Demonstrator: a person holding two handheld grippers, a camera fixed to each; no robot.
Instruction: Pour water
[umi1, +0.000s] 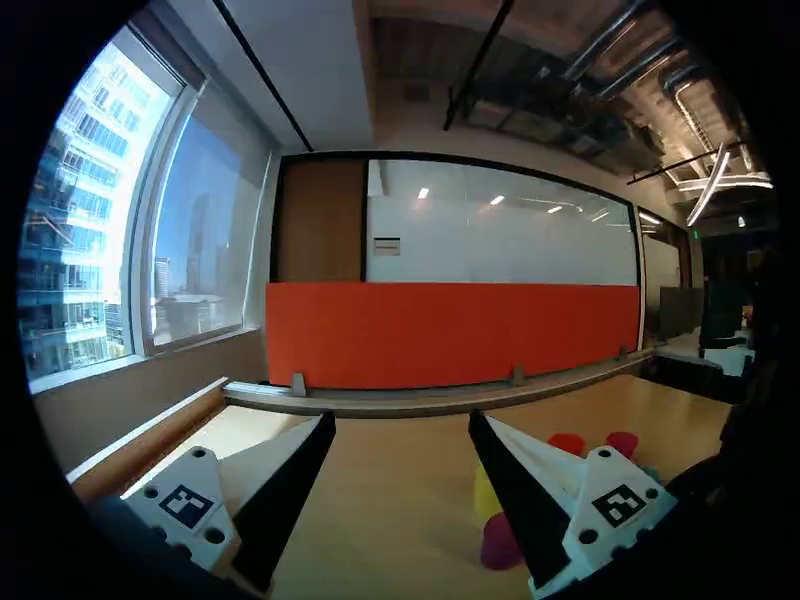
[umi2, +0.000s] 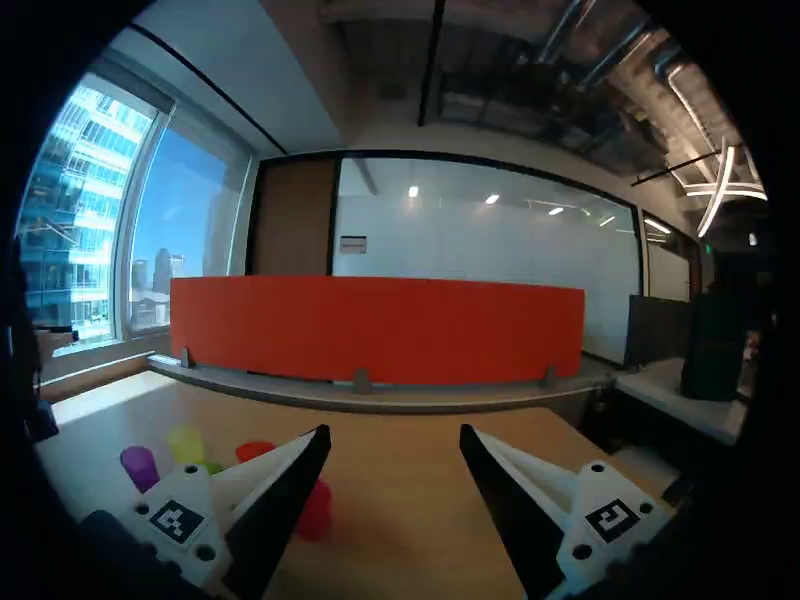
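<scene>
Several small coloured cups stand on the wooden table (umi2: 420, 500). In the left gripper view a yellow cup (umi1: 485, 493) and a purple cup (umi1: 498, 543) sit just inside my right finger, with a red cup (umi1: 567, 443) and a magenta cup (umi1: 622, 443) farther off. My left gripper (umi1: 400, 425) is open and holds nothing. In the right gripper view a purple cup (umi2: 139, 467), a yellow cup (umi2: 186, 444), a red cup (umi2: 254, 451) and a magenta cup (umi2: 316, 510) stand around my left finger. My right gripper (umi2: 392, 432) is open with nothing between its fingers.
An orange divider panel (umi2: 375, 330) runs along the table's far edge on a grey rail. Large windows (umi1: 90, 250) stand to the left. A second desk with a dark object (umi2: 712, 350) lies to the right. Bare wood lies between both pairs of fingers.
</scene>
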